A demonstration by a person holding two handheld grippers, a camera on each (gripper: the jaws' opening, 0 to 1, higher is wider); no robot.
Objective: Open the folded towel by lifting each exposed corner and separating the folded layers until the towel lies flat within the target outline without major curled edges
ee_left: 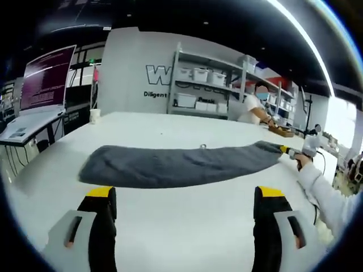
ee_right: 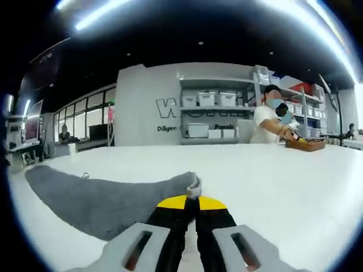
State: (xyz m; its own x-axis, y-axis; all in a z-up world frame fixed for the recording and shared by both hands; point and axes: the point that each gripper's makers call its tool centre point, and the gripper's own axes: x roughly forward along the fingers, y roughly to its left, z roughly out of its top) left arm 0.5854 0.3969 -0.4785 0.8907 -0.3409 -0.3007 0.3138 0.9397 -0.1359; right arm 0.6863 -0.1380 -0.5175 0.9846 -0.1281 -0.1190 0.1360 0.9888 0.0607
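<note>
On the white table (ee_left: 187,226), grey towel (ee_left: 176,164) stretched long, far corner pinched in clenched right gripper (ee_right: 191,205), gripped edge mostly hidden, left gripper (ee_left: 184,195) jaws apart, holding nothing.

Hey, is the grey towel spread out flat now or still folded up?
Still folded: the towel lies as a long narrow strip on the table, and the right gripper is shut on one end.

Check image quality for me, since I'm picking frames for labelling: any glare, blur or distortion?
Left gripper view: fisheye bends the white table; ceiling strip light glares; grey towel sharp. Right gripper view: strip lights blow out overhead; the right gripper, shut on the towel's corner, is soft-edged.
</note>
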